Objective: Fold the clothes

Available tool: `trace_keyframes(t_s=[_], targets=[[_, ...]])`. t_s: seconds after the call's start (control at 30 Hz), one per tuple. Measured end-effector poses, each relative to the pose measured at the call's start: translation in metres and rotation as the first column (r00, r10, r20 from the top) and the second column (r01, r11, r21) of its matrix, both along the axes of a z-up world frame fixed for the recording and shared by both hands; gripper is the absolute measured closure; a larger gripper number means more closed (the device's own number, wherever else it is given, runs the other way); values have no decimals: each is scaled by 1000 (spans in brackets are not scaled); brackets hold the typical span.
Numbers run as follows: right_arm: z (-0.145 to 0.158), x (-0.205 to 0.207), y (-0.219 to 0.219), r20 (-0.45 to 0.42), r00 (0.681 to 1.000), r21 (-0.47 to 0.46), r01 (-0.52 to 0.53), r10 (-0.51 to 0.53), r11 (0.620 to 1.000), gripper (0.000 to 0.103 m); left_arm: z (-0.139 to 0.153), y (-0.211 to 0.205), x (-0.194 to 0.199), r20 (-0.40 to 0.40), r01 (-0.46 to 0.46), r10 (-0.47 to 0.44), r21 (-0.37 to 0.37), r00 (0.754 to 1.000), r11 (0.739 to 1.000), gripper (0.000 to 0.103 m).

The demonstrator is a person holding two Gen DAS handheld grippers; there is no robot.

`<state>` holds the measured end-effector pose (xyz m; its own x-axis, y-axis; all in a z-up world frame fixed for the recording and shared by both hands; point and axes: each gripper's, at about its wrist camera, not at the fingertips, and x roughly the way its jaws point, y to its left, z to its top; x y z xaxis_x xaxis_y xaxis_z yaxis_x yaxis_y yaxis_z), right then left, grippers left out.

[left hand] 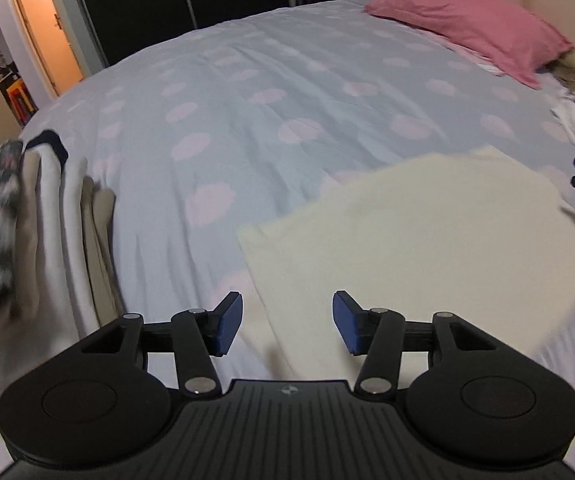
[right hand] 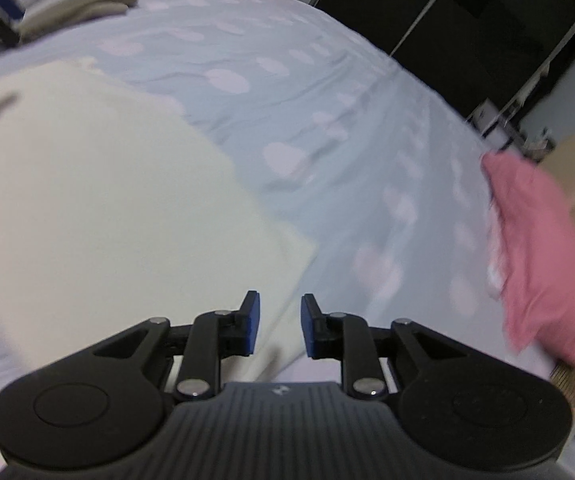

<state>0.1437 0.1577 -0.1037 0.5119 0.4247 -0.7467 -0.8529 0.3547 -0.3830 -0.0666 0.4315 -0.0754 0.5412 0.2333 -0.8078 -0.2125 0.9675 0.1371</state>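
1. Left wrist view shows my left gripper (left hand: 287, 322) spread wide and gripping nothing, its blue pads (left hand: 229, 322) hanging over the near left corner of the cream folded cloth (left hand: 427, 236).
2. That cloth lies flat ahead and to the right of these jaws; its left edge runs away from them along the blue spotted bedcover (left hand: 247, 100).
3. Left of the jaws sits a stack of folded clothes (left hand: 59, 220), apart from the cloth, with a bare strip of cover between.
4. Beyond the cloth's far edge the cover runs bare to the pink pillow (left hand: 471, 24).
5. My right gripper (right hand: 279, 326) also holds nothing, jaws parted by a narrower gap, over the cloth's (right hand: 107, 208) near right edge.
6. To its right, bare cover reaches the pillow (right hand: 543, 256).
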Motion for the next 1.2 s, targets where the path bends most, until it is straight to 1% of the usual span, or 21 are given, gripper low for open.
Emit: trace_keyframes(t_s=[0.07,0.2,0.27,0.33,0.43,0.5,0.6,0.7,0.77,0.8,0.83,0.87,0.9,0.93,0.97,1.0,1.07,1.2], targets=[[5,-17,-22,-67,998,28,18,-16,999,79,-1,-13,-23,-12,18,-18,-7,1000,1000,54],[9,-41,-59,-183,982,69,58,-44,996,78,-17,-31,-55,-34,10,-12,-52,999,999,54],[8,-48,-74,-241,968,89,93,-69,992,72,-28,-33,-64,-32,-13,10,-97,999,995,55],[2,-52,-86,-293,952,100,119,-85,988,67,-39,-36,-67,-37,-16,12,-133,999,991,59],[-12,-54,-100,-362,927,105,141,-94,984,66,-57,-45,-62,-82,12,-21,-110,996,994,59],[-21,-50,-103,-374,919,96,167,-120,981,66,-67,-48,-61,-97,20,-30,-102,995,995,61],[-30,-43,-107,-412,902,110,194,-133,975,66,-75,-49,-60,-81,24,-33,-110,996,994,61],[-38,-40,-103,-458,881,124,195,-118,973,66,-81,-49,-58,-57,37,-43,-109,997,993,61],[-40,-43,-99,-466,879,139,184,-99,973,66,-81,-50,-58,-36,52,-56,-107,998,993,61],[-39,-44,-98,-473,876,144,179,-91,973,67,-81,-50,-58,-24,59,-62,-109,998,992,63],[-40,-44,-97,-484,871,146,176,-85,973,72,-81,-51,-57,-18,66,-69,-114,997,991,65],[-39,-45,-97,-491,868,148,170,-77,974,81,-81,-51,-56,-17,74,-77,-117,997,990,68],[-40,-46,-97,-492,867,141,164,-75,976,84,-82,-51,-55,-19,78,-81,-120,997,990,74],[-40,-46,-96,-492,867,134,159,-74,978,84,-82,-50,-55,-26,72,-76,-126,997,989,81],[-42,-46,-96,-496,864,125,164,-82,979,86,-81,-48,-56,-27,65,-70,-138,997,988,84],[-43,-45,-96,-500,862,115,169,-90,979,86,-80,-45,-57,-29,57,-62,-151,998,987,89],[-43,-45,-97,-504,857,99,179,-106,979,88,-78,-38,-60,-40,37,-45,-185,998,982,91],[-43,-45,-100,-495,857,59,200,-145,978,94,-80,-29,-67,-77,-3,-14,-213,997,977,94]])
